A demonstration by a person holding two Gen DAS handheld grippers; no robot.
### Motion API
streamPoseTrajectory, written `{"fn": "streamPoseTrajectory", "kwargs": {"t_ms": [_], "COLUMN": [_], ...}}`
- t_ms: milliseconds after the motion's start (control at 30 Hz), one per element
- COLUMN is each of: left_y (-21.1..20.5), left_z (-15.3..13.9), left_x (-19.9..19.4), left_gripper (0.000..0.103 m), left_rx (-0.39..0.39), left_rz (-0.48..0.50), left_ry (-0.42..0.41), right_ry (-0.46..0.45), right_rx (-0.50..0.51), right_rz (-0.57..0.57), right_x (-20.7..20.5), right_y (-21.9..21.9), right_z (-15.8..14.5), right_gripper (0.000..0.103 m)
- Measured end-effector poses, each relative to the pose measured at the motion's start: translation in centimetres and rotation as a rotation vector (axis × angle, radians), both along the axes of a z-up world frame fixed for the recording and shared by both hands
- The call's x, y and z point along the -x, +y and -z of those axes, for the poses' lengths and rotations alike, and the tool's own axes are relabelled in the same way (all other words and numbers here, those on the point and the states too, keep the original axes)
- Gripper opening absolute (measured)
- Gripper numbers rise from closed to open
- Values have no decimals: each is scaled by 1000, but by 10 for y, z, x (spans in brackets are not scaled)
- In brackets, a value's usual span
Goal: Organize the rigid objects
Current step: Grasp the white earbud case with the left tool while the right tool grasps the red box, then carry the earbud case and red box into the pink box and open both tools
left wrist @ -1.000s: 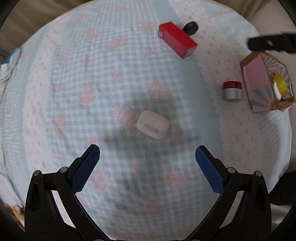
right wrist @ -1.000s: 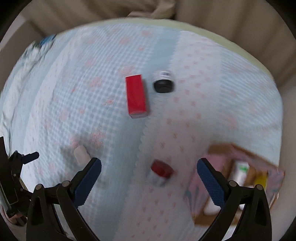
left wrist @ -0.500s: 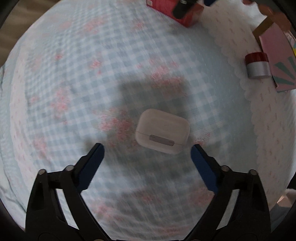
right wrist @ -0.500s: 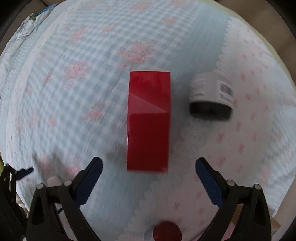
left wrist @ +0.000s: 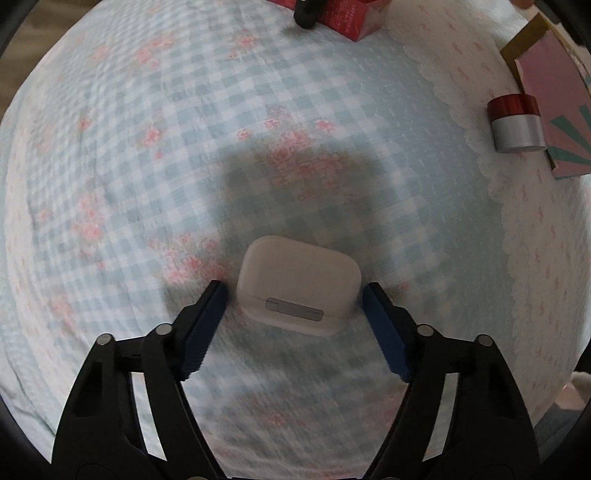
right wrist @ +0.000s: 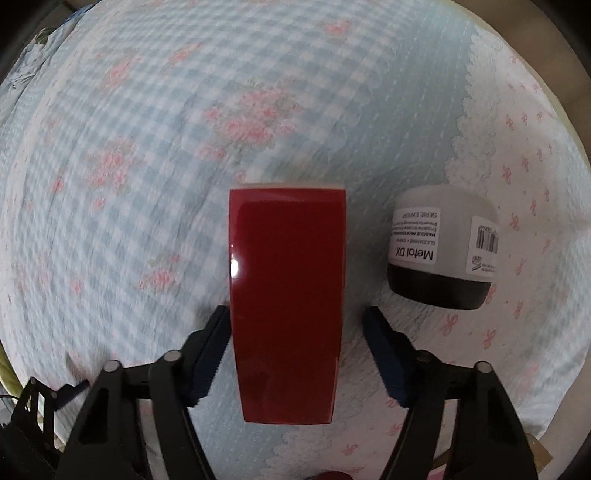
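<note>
A white earbud case lies on the checked blue bedspread, between the blue pads of my left gripper, which is open with small gaps on both sides. In the right wrist view a glossy red box lies lengthwise between the jaws of my right gripper; the left pad is at its side and the right pad stands a little apart. The red box also shows at the top of the left wrist view.
A grey jar with a black lid lies on its side right of the red box. A small silver jar with a red lid stands beside a pink cardboard tray at the right of the left wrist view.
Both grippers have moved down and forward. The earbud case now sits between the left jaws and the red box between the right jaws. Both jaws have narrowed.
</note>
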State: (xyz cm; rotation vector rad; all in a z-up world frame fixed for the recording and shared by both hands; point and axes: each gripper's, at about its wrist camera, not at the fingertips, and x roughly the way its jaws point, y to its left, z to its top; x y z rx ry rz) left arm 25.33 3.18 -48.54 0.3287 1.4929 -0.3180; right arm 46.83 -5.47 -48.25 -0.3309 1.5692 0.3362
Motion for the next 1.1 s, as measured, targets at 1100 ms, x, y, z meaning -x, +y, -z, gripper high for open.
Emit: {"fn": "streamPoseTrajectory", "kwargs": {"t_ms": [1100], "left_y": [58], "left_z": [-87], "left_x": [4], "left_gripper": [59], "left_rx": [123], "left_rz": [-138], "left_ry": [-88], "right_ry": [-71], "right_rx": [-165], "right_rz": [120], "right_x": [85], "right_y": [10], "right_z": [-104], "right_gripper": [38]}}
